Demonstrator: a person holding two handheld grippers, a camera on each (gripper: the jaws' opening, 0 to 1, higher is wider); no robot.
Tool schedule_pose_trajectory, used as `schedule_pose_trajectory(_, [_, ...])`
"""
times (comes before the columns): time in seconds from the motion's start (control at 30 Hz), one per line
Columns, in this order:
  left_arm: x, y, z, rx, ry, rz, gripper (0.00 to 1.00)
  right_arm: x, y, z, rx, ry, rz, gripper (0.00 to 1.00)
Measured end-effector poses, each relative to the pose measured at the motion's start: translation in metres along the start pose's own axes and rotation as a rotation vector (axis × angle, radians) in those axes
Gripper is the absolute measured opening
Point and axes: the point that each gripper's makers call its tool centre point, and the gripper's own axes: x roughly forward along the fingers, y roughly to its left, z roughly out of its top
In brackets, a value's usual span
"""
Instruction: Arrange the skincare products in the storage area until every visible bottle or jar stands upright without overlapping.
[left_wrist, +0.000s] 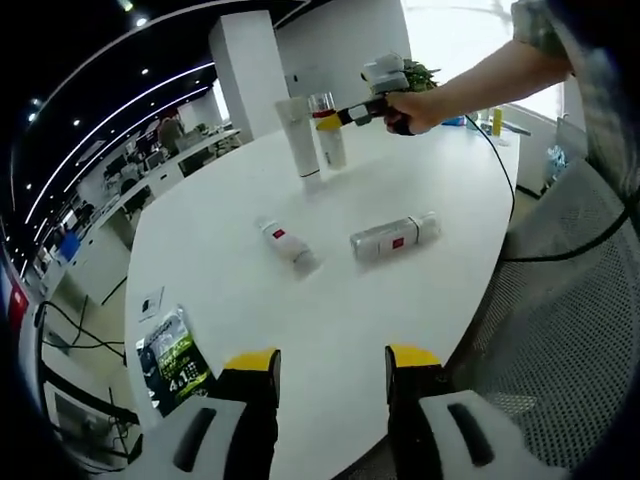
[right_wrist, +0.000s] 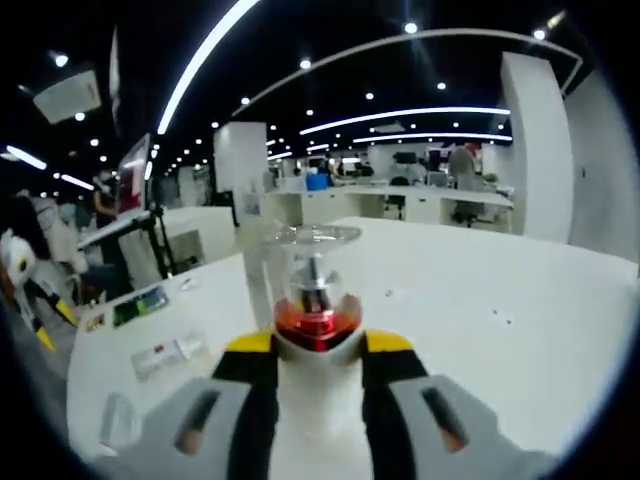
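Observation:
On the white round table (left_wrist: 230, 290) two bottles lie on their sides: a small white bottle (left_wrist: 288, 243) and a larger silvery bottle (left_wrist: 393, 236), both with red labels. At the far side a tall white tube (left_wrist: 298, 137) stands upright. Right beside it is a white pump bottle (left_wrist: 330, 140) with a red collar and clear cap, upright, with my right gripper (left_wrist: 338, 120) shut on it. That pump bottle (right_wrist: 316, 310) sits between the right gripper (right_wrist: 318, 350) jaws. My left gripper (left_wrist: 333, 358) hangs open over the near table edge.
A dark green packet (left_wrist: 172, 360) lies near the table's left edge. A grey mesh chair (left_wrist: 560, 300) stands to the right of the table. The person's hand (left_wrist: 420, 105) holds the right gripper. Desks and a white pillar (left_wrist: 245, 70) lie beyond.

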Motion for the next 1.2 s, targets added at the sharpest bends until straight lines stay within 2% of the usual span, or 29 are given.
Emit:
schedule_pose_trajectory(0.27, [0.000, 0.001, -0.001, -0.003, 0.005, 0.004, 0.43, 0.004, -0.001, -0.007, -0.021, -0.004, 0.000, 0.29])
schedule_pose_trajectory(0.47, [0.000, 0.000, -0.001, -0.004, 0.006, 0.002, 0.43, 0.003, -0.001, -0.020, -0.011, 0.000, 0.010, 0.29])
schedule_pose_trajectory(0.6, [0.001, -0.001, -0.002, -0.004, 0.010, -0.001, 0.43, 0.000, 0.001, -0.024, -0.003, -0.038, 0.017, 0.29])
schedule_pose_trajectory(0.97, [0.001, -0.001, -0.002, -0.001, 0.015, -0.002, 0.42, 0.000, 0.003, -0.018, -0.013, -0.082, 0.021, 0.31])
schedule_pose_trajectory(1.13, [0.001, -0.001, -0.001, -0.004, 0.009, -0.004, 0.42, 0.001, 0.002, -0.018, -0.005, -0.051, 0.025, 0.32])
schedule_pose_trajectory(1.2, [0.001, -0.002, -0.001, -0.004, 0.006, -0.009, 0.42, -0.001, 0.004, -0.019, 0.023, -0.038, 0.051, 0.34])
